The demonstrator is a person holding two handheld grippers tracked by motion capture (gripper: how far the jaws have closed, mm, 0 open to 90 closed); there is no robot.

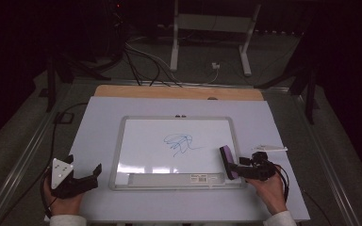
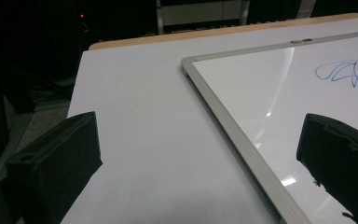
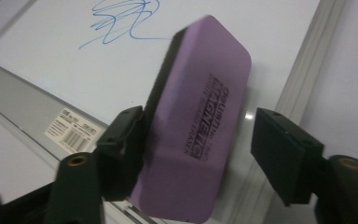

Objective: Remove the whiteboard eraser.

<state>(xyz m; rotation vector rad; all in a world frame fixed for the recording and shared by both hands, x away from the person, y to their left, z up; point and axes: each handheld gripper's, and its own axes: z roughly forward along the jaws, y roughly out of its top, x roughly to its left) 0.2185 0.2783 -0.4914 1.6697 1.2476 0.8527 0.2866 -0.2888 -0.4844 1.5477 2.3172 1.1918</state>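
Observation:
A whiteboard [image 1: 146, 141] with a silver frame lies on the white table, and a blue scribble [image 1: 179, 143] sits near its middle. At the board's near right corner a purple magnetic eraser [image 1: 226, 160] stands tilted on edge between the jaws of my right gripper [image 1: 232, 166]. In the right gripper view the eraser [image 3: 205, 107] leans against the left jaw while a gap separates it from the right jaw, so my right gripper [image 3: 200, 135] is open. My left gripper [image 1: 84, 165] rests left of the board, open and holding nothing [image 2: 205, 140], astride the board's frame [image 2: 242, 140].
A white marker-like object [image 1: 269, 148] lies on the table right of the board. The board's grey tray [image 1: 169, 179] runs along its near edge. A wooden strip [image 1: 179, 92] marks the table's far edge, with cables and a white stand on the floor beyond.

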